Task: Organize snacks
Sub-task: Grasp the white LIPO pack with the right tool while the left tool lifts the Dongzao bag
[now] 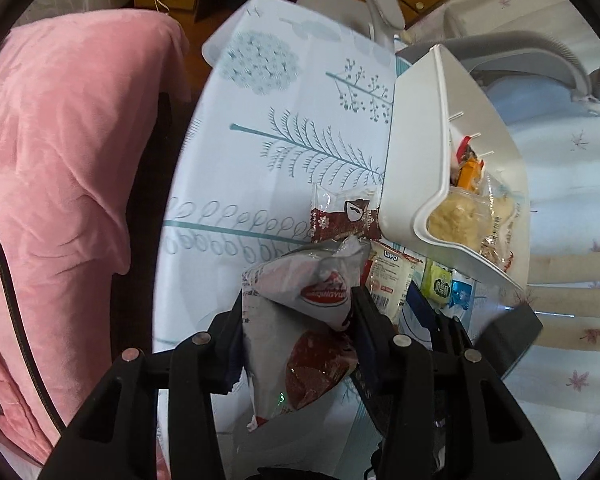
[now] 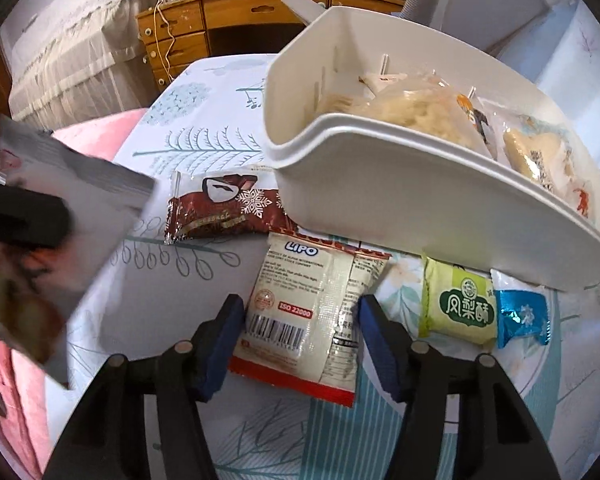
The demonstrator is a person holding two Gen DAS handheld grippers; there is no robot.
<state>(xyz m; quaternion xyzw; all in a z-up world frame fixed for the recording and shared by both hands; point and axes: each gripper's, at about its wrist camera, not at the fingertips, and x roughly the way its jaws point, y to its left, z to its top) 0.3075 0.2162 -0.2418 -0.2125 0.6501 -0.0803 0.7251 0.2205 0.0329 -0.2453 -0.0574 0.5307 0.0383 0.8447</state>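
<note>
The left gripper (image 1: 298, 332) clamps a white-and-red snack bag (image 1: 300, 320), long axis running away from the camera, above the tabletop (image 1: 260, 152). The right gripper (image 2: 302, 344) stands wide around the LIPO packet (image 2: 312, 316), which lies lengthwise between the fingers. Only the right view shows the green packet's (image 2: 458, 306) lettering and the white bin's (image 2: 380, 184) empty left end.

Left gripper (image 1: 298, 312) jaws clamped, right gripper (image 2: 302, 320) jaws seemingly apart, low.

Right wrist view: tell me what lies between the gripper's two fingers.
The LIPO snack packet lies flat on the table between the open right gripper, not yet pinched.
</note>
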